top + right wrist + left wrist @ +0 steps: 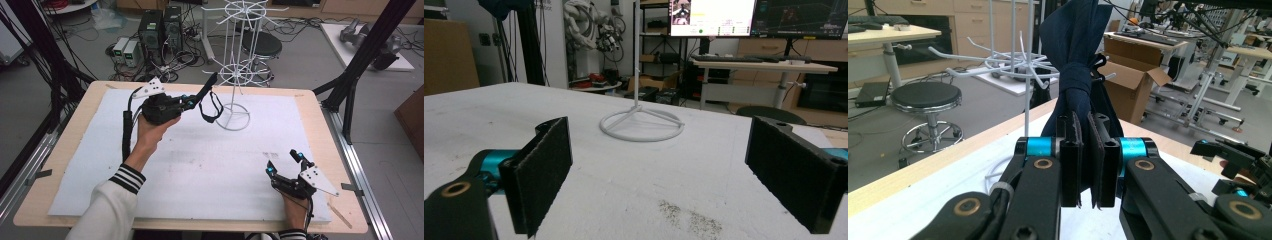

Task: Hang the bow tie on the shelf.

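We hold the dark strap [1074,80] clamped in our left gripper [1087,165], lifted beside the white hook stand [234,75]. It isn't hung yet, we judge; our right gripper [286,165] rests with jaws apart.

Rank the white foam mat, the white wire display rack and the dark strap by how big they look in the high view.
1. White foam mat, by far the largest, covering most of the tabletop.
2. White wire display rack, tall, standing on the mat's far side.
3. Dark strap, smallest, held in the left gripper beside the rack.
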